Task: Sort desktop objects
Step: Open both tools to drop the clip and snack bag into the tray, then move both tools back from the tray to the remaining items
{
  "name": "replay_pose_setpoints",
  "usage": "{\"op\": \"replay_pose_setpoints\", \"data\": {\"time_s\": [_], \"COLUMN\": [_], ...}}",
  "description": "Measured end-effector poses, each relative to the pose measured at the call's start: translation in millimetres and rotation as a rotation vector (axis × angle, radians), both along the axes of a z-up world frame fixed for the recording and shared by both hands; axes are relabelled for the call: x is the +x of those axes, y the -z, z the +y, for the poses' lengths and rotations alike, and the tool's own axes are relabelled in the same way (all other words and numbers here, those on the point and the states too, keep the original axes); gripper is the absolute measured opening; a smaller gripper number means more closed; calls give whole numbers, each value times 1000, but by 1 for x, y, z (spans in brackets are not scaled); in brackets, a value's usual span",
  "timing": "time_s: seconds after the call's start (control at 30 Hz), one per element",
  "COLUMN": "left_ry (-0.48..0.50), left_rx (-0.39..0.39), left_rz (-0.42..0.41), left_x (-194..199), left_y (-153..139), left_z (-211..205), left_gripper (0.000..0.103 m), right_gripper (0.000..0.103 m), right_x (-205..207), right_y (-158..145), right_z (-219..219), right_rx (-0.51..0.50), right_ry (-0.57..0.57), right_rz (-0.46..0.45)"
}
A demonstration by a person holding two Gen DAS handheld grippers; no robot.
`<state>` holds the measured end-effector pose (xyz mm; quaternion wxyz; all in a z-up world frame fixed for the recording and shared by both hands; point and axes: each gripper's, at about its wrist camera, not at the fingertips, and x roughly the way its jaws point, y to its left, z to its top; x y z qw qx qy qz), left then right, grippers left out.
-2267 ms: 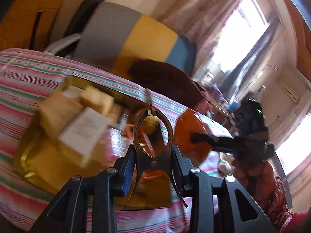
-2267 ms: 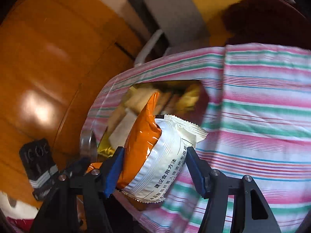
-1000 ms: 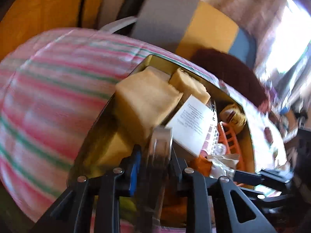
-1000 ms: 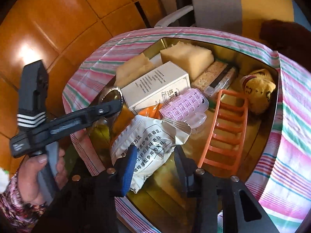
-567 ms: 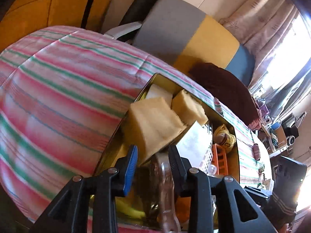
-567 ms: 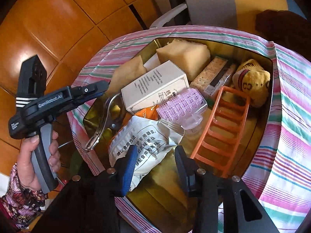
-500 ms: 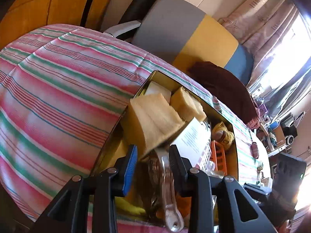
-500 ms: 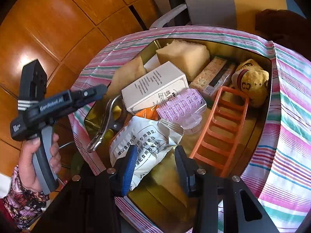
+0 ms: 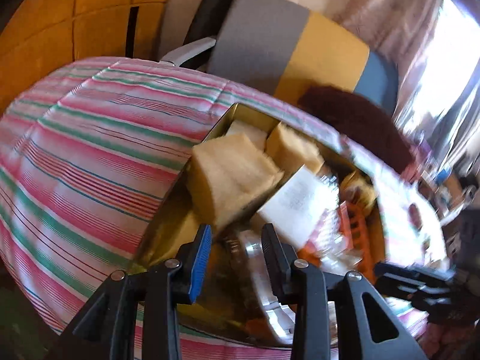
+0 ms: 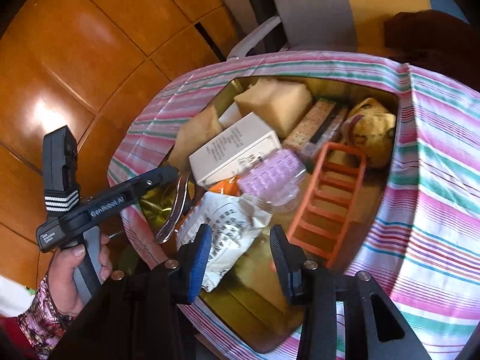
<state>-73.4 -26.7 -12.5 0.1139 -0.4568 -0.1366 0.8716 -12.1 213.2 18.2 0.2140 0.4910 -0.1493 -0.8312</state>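
Observation:
A gold metal tray sits sunk in a striped cloth and holds the sorted objects. My left gripper hovers over the tray's near left corner, and its jaws are opening. A shiny metal clip lies below them in the tray, with a dark gap to the blue pad. The right wrist view shows that left gripper with the clip leaning by the tray wall. My right gripper stands open above an orange and white snack bag that rests in the tray.
Also in the tray: two yellow sponges, a white box, a pink plastic case, an orange rack, a cracker pack and a yellow plush toy. A chair stands behind the table; wooden floor lies left.
Earlier my left gripper held the clip and my right gripper held the snack bag over the cloth. Both now lie in the tray, and the right gripper has drawn back slightly.

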Motion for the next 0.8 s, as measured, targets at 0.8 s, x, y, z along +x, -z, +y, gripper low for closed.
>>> {"op": "replay_pose_setpoints", "data": {"time_s": [0.8], "left_ry": [508], "left_rx": [128], "left_rz": [-70], "left_x": [39], "left_y": [-12], "left_z": [218], "left_gripper": [56], "right_gripper": [64], "right_x": [89], "right_y": [-16], "right_z": [287], "right_rx": [206], "right_ry": [754], "right_rz": [-22]}}
